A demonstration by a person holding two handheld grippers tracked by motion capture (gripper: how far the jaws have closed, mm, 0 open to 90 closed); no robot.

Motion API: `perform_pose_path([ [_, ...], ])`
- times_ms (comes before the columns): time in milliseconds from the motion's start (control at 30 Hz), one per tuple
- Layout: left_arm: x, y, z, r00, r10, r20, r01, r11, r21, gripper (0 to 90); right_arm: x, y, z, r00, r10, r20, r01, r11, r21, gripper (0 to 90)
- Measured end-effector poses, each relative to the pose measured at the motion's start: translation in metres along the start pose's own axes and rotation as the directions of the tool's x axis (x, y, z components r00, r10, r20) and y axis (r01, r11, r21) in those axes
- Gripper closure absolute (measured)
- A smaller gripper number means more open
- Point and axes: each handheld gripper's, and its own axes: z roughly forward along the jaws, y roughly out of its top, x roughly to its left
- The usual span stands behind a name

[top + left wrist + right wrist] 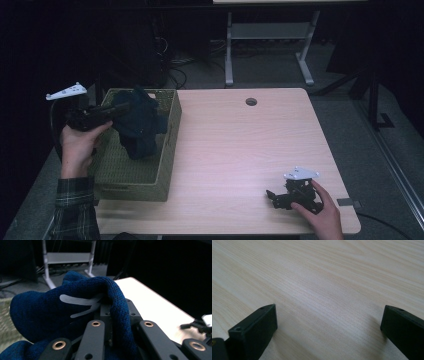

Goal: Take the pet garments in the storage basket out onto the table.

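Observation:
A dark blue knitted garment (139, 125) hangs over the olive woven basket (167, 150) at the table's left. My left gripper (117, 111) is shut on the garment's upper edge and holds it above the basket. In the left gripper view the blue knit (50, 307), with a pale stripe mark, bunches over the jaws and hides the tips. My right gripper (272, 196) rests low on the table near the front right corner. Its jaws stand wide apart in the right gripper view (327, 322), with bare wood between them.
The light wooden table (240, 145) has a round cable hole (251, 101) near its far edge. A small dark tape patch (347, 202) lies at the front right corner. Beyond the table stand a white desk frame (270, 45) and cables on the dark floor.

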Motion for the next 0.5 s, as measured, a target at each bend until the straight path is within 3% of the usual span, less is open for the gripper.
perform_pose_path([
  [500, -0.026, 0.036, 0.013, 0.9945, 0.056, 0.089, -0.050, 0.9962, -0.072, 80.6, 0.000, 0.000, 0.000, 1.0000, -0.002, -0.003, 0.002, 1.000, 0.001, 0.4],
])
